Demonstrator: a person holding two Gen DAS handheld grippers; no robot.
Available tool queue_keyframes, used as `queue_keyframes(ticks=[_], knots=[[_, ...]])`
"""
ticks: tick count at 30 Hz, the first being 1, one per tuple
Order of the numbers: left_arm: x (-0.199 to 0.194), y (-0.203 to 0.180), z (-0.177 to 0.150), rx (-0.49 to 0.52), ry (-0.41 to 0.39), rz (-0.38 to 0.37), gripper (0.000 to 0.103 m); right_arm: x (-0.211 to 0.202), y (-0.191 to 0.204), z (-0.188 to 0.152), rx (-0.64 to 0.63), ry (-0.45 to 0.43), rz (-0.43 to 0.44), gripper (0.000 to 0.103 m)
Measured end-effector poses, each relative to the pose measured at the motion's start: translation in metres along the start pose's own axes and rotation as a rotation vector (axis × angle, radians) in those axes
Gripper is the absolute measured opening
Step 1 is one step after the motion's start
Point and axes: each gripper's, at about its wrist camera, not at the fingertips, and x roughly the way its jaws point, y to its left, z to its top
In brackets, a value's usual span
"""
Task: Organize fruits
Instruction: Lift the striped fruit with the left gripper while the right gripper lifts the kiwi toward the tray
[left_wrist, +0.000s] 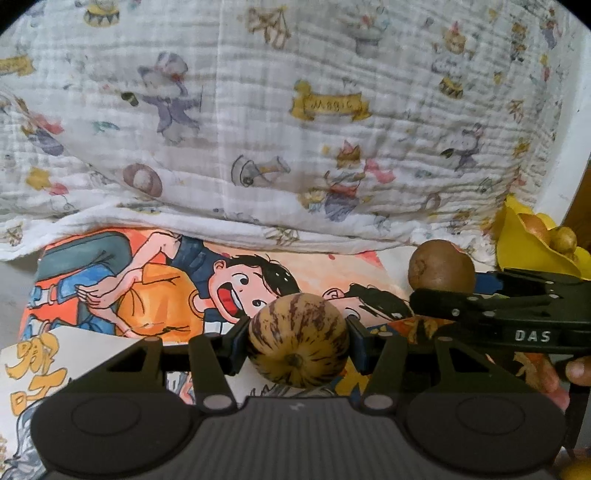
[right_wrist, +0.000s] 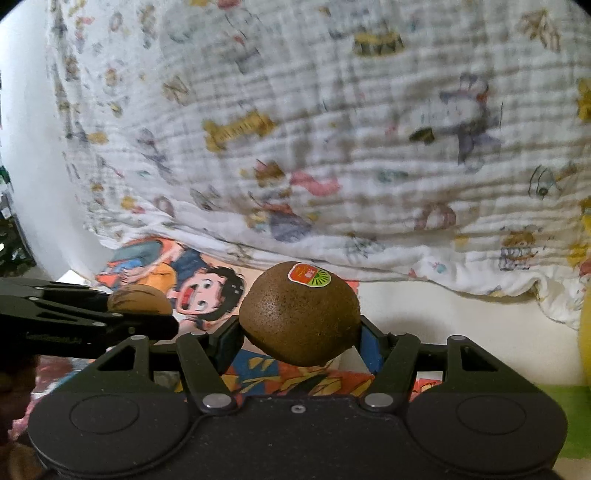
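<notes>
In the left wrist view my left gripper (left_wrist: 297, 347) is shut on a yellowish fruit with brown stripes (left_wrist: 295, 328), its stem end facing the camera. To its right my right gripper (left_wrist: 439, 295) comes in from the side, carrying a brown kiwi (left_wrist: 441, 264). The right wrist view shows that kiwi (right_wrist: 299, 317), with a red and green sticker on top, pressed between both pads of my right gripper (right_wrist: 301, 334). The left gripper (right_wrist: 147, 314) and its striped fruit (right_wrist: 138, 297) appear at the left. Both fruits hang above a cartoon-printed sheet (left_wrist: 155, 280).
A yellow petal-shaped bowl (left_wrist: 517, 240) holding brown fruits stands at the far right of the left wrist view. A white cloth printed with small animals (left_wrist: 258, 129) hangs across the back. A person's fingertip (left_wrist: 580, 369) shows under the right gripper's handle.
</notes>
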Motion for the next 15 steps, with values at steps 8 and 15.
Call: queue_keyframes(ticks=[8, 15], knots=[[-0.032, -0.014, -0.003, 0.014, -0.029, 0.013, 0.057, -0.040, 0.013, -0.003, -0.058, -0.020, 0.031, 0.066], [-0.065, -0.025, -0.012, 0.029, -0.054, -0.003, 0.057, -0.081, 0.027, -0.012, -0.091, -0.034, 0.064, 0.066]])
